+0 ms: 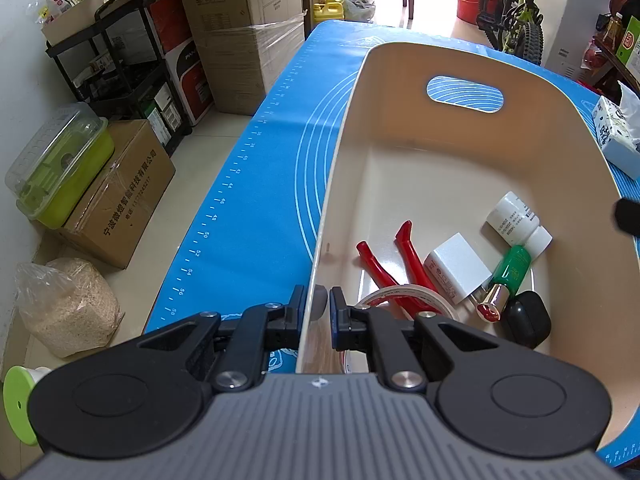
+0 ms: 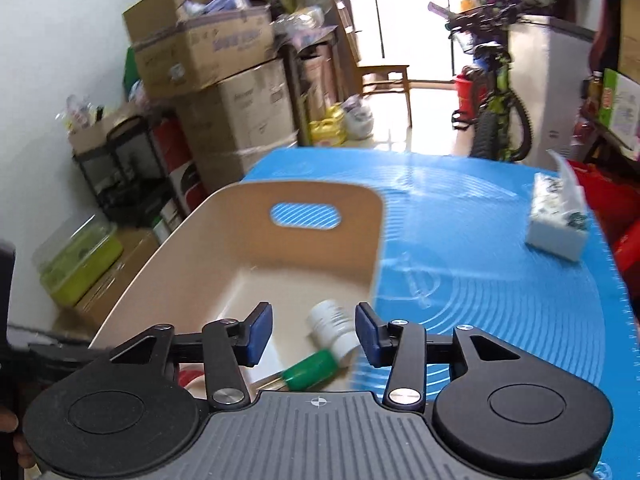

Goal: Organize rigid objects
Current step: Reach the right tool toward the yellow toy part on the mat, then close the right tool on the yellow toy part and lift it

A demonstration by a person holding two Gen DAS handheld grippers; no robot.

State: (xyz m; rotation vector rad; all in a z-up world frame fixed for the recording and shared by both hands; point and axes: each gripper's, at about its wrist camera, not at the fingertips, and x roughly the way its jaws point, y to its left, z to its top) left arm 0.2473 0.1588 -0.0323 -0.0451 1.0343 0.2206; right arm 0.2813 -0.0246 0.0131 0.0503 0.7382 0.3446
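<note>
A cream plastic bin (image 1: 440,64) stands on a blue mat (image 1: 256,200). My left gripper (image 1: 318,304) is shut on the bin's near left wall, one pad on each side of it. Inside the bin lie red-handled pliers (image 1: 404,256), a white charger (image 1: 456,266), a white bottle (image 1: 516,220), a green-capped lipstick (image 1: 508,276), a black case (image 1: 526,318) and a tape roll (image 1: 400,294). My right gripper (image 2: 314,334) hangs open over the bin (image 2: 320,196). Nothing is between its pads; the white bottle (image 2: 332,320) and the lipstick (image 2: 312,370) lie below it.
A tissue pack (image 2: 558,220) sits on the blue mat (image 2: 500,300) to the right of the bin. Stacked cardboard boxes (image 1: 248,40), a black shelf (image 1: 120,60) and a green container (image 1: 60,168) line the floor on the left. A bicycle (image 1: 516,12) stands beyond the table.
</note>
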